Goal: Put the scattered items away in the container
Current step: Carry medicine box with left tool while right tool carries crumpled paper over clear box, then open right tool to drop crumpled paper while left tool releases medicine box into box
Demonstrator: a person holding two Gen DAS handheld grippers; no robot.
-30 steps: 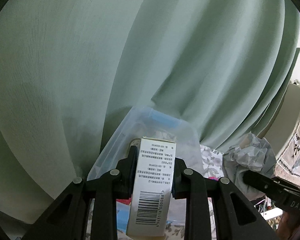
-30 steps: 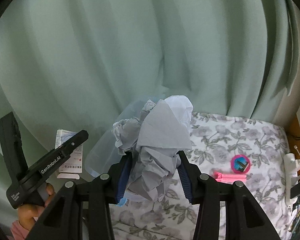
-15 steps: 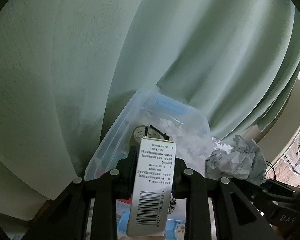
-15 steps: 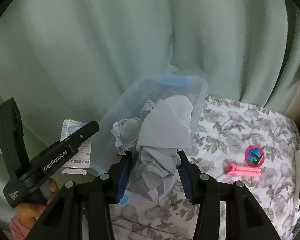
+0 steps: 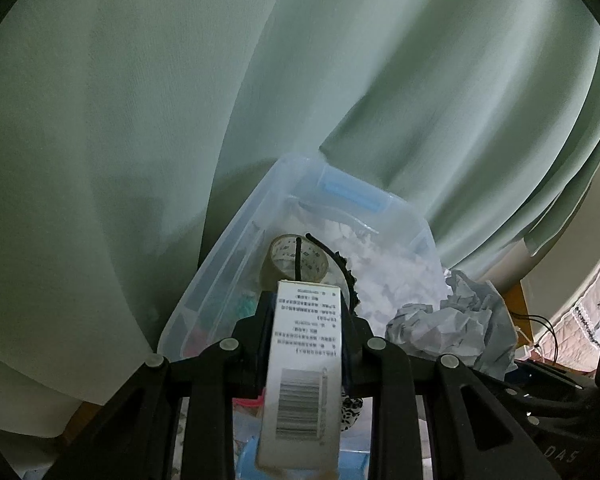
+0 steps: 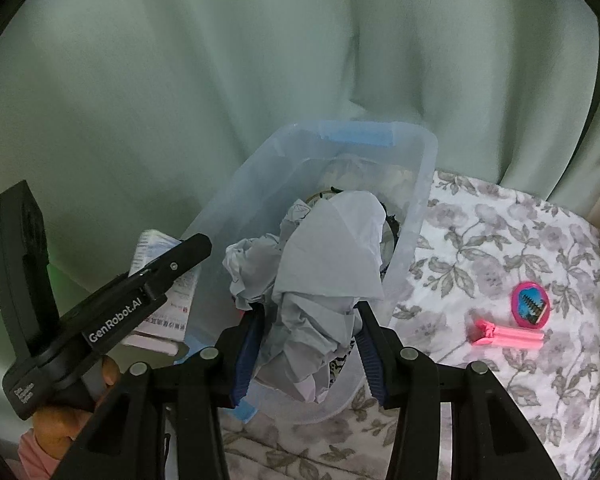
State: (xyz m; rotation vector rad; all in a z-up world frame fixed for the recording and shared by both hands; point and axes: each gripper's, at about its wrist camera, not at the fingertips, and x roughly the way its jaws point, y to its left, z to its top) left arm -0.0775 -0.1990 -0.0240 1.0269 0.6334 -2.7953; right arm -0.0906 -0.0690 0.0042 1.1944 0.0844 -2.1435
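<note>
Both grippers had come down toward the clear plastic container [image 6: 416, 184] since the earlier frames, so that its rim and blue latch sat lower and larger in each wrist view and more of its contents showed. At this moment the left gripper [image 5: 306, 320] was pinching a small white carton [image 5: 306, 368] by its long sides, barcode end nearest the camera, with the carton's far end poised over the container's near corner. The right gripper [image 6: 308, 328] was clamped on a crumpled wad of pale grey paper [image 6: 320, 264], which bulged well above the blue pads and hung over the open box. Inside the container a roll of tape [image 5: 296, 260], a black toothed hairband [image 5: 340, 264] and some white crumpled paper already lay, so part of the tidying looked done. Neither held item had been let go yet; both seemed above the opening rather than resting in it, though how high could not be told. Out on the flowered cloth [image 6: 500, 240], well apart from the box and to its right, a pink clip [image 6: 508, 336] and a round pink compact [image 6: 530, 304] just beside it waited to be collected. By my judgement the task was past halfway, with two drops pending and at least those two pieces left.
</note>
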